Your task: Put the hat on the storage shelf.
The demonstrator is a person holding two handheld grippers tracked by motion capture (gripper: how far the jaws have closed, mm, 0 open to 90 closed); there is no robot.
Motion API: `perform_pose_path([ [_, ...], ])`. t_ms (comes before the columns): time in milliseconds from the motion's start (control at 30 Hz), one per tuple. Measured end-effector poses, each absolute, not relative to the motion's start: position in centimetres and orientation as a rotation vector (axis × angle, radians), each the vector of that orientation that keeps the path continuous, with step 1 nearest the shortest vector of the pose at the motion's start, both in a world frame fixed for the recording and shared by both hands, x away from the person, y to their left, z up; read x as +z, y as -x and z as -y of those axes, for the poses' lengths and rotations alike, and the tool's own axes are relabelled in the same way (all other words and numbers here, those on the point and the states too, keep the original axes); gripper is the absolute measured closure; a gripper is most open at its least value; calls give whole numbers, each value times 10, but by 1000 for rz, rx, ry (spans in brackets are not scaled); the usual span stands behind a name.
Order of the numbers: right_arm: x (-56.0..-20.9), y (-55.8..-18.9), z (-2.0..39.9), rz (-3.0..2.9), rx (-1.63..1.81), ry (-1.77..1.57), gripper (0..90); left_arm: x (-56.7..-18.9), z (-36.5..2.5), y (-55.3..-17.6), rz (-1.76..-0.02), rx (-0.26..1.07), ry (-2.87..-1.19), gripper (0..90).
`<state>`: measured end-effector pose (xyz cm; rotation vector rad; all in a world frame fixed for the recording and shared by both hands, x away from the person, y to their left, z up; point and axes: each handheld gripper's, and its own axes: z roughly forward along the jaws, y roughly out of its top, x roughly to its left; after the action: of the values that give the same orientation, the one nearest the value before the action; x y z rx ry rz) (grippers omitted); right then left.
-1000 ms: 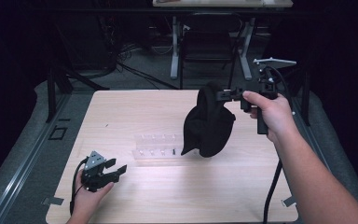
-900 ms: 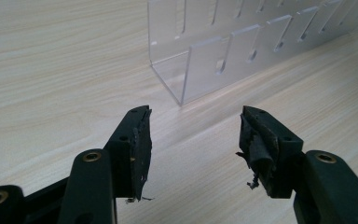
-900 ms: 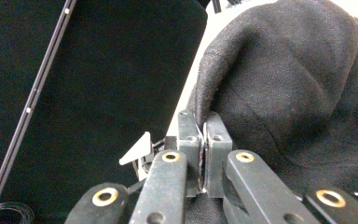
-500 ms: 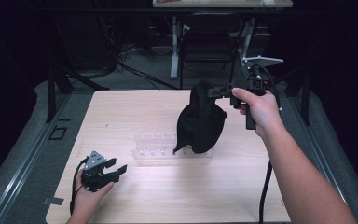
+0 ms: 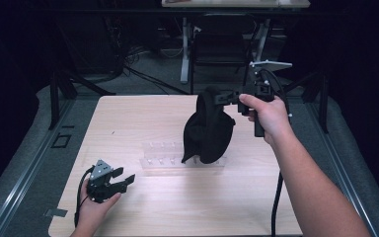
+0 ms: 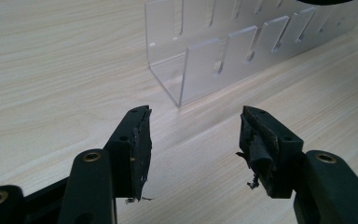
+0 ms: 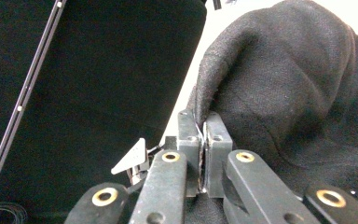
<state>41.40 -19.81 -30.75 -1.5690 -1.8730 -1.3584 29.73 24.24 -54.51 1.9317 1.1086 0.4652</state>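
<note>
Above the clear rack [image 5: 177, 159] I've got the black beanie [image 5: 208, 129] dangling from my right gripper [image 5: 227, 97], jaws pinched tight on its rim up top, so its long axis hangs nearly straight down with the bottom edge brushing or just clearing the rack's right end, I can't tell which. My right arm reaches forward, raised, with the gripper pointing left and level. My left gripper [image 5: 123, 181] rests low on the table [image 5: 128, 118], jaws wide and empty, aimed at the rack's near-left corner, well apart from the beanie.
</note>
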Motion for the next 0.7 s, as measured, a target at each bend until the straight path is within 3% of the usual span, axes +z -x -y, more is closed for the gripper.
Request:
perform_pose_path([
  [700,-317,-417,177,1849,-1381,1503,871,-527,-221,-296,-1030,398,-1909,461],
])
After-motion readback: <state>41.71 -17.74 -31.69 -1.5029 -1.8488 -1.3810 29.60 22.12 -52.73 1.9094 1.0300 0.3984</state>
